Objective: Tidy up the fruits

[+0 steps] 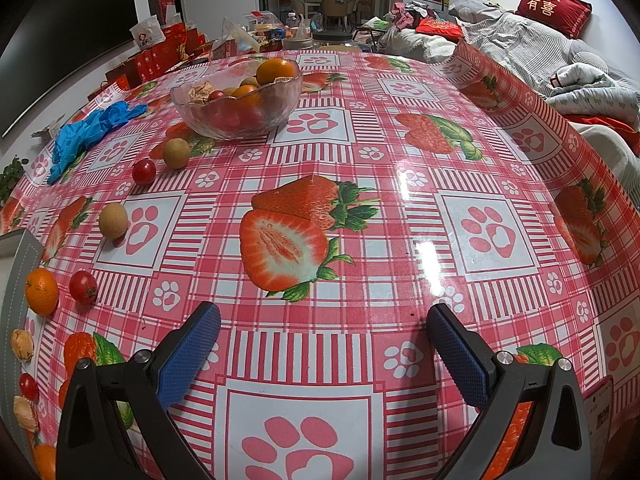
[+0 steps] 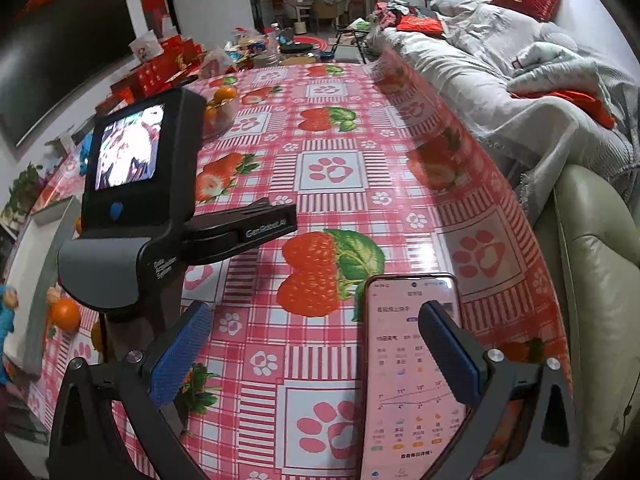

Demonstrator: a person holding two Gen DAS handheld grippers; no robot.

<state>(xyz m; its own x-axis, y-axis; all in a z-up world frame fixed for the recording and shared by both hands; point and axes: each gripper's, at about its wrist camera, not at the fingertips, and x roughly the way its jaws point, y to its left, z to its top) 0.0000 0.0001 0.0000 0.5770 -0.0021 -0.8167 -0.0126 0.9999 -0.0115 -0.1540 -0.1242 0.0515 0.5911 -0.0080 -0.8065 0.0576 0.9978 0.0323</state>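
Note:
A glass bowl [image 1: 236, 98] holding oranges, cherry tomatoes and longans stands at the far left of the strawberry-print tablecloth [image 1: 400, 240]. Loose on the cloth to the left lie a longan [image 1: 176, 153], a cherry tomato [image 1: 144, 171], a second longan [image 1: 113, 221], another tomato [image 1: 83, 287] and an orange [image 1: 41, 291]. My left gripper [image 1: 322, 330] is open and empty over the cloth's middle, well right of the loose fruit. My right gripper [image 2: 316, 328] is open and empty too, with the left gripper's body [image 2: 136, 184] ahead on its left. The bowl [image 2: 218, 114] shows behind that body.
A blue glove [image 1: 86, 132] lies left of the bowl. A lit phone [image 2: 412, 376] rests on the cloth under my right gripper's right finger. A sofa with bedding [image 2: 520, 80] runs along the table's right edge. Boxes and jars crowd the far end [image 1: 256, 36].

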